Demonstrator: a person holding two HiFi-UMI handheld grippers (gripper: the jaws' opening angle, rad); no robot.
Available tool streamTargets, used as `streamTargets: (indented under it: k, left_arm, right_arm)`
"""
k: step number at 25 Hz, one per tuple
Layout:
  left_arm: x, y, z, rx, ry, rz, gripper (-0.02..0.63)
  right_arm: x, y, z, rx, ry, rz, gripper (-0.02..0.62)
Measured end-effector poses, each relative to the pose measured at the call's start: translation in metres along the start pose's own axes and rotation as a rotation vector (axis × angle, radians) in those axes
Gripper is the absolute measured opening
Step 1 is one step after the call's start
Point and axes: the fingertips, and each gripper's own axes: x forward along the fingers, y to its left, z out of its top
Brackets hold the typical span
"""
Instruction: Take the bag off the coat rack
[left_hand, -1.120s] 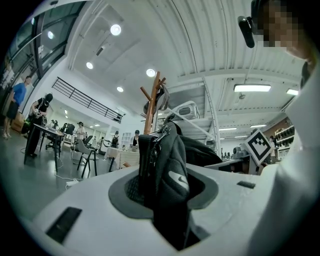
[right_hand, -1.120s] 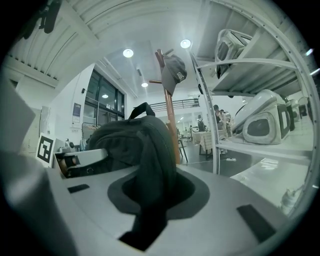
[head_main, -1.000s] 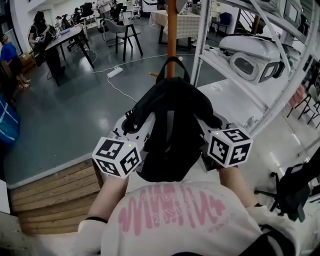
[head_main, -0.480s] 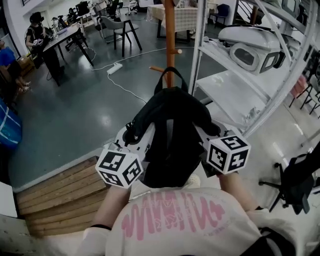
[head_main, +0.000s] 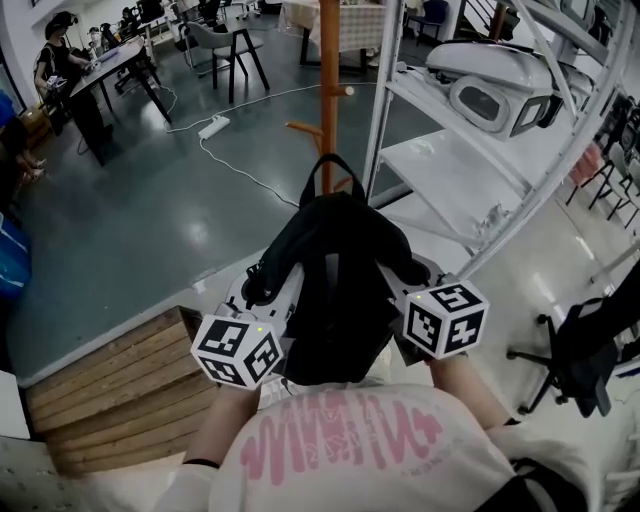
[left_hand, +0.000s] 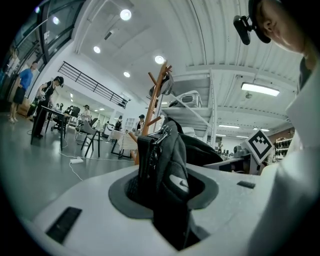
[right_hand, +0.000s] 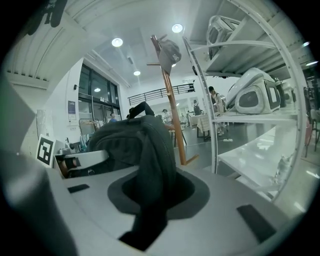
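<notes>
The left gripper (left_hand: 165, 182) is clamping on a zipped fold at one side of the black bag (head_main: 335, 290). The right gripper (right_hand: 150, 192) is clamping on a plain fold at the other side. The bag is hanging between them, in front of the person's chest.

Behind the bag the orange pole of the coat rack (head_main: 329, 90) is rising, and a short peg is pointing left above the bag's top loop. On the right, the white shelf unit (head_main: 440, 170) is standing close, with one upright near the bag. A black chair (head_main: 585, 360) is standing further right. On the left the grey floor (head_main: 150, 220) is lying open as far as a power strip (head_main: 210, 127). Under the left gripper, the edge of a wooden platform (head_main: 110, 390) is showing.

In the head view the loop is overlapping the pole. The right gripper view is showing the pole apart behind the bag, with a grey cap (right_hand: 169, 52) hanging at its top.
</notes>
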Motion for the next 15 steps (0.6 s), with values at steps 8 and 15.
streamTargets:
  k: [8,15]
  left_arm:
    - [-0.008,-0.006,-0.015,-0.046,0.009,-0.019,0.132]
    - [-0.008,-0.017,-0.021,-0.044,0.025,-0.013,0.132]
  right_arm:
    - [-0.012,0.001,-0.014,0.008,0.030,-0.013,0.084]
    - [-0.018,-0.005,-0.022,0.028,0.040,0.004,0.086]
